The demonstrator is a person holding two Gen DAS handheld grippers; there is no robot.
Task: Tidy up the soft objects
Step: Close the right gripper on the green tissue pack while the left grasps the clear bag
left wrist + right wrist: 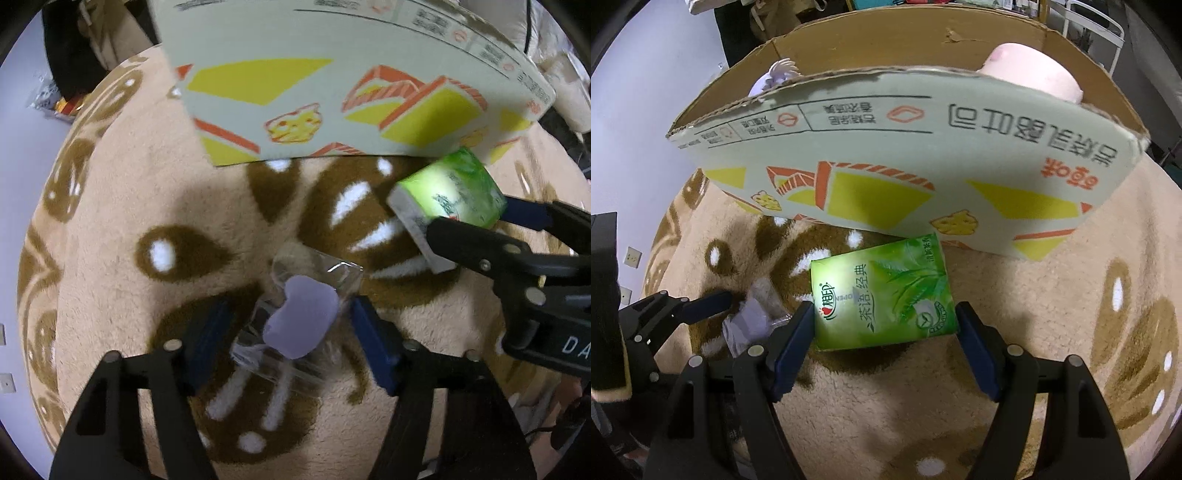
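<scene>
A purple soft pad in a clear plastic wrapper [301, 319] lies on the beige carpet, between the blue pads of my left gripper [291, 345], which is open around it without touching. My right gripper [886, 343] is open, its fingers on either side of a green tissue pack [882, 295] that lies on the carpet; the pack also shows in the left wrist view [448, 194]. The wrapped pad [753, 317] and the left gripper [713, 301] show at the left of the right wrist view.
A printed cardboard box [905, 155] stands open just beyond both items, its near flap leaning toward me; it also shows in the left wrist view [332, 85]. Inside are a pink round object [1030, 70] and a pale purple item [775, 75]. A pale wall lies to the left.
</scene>
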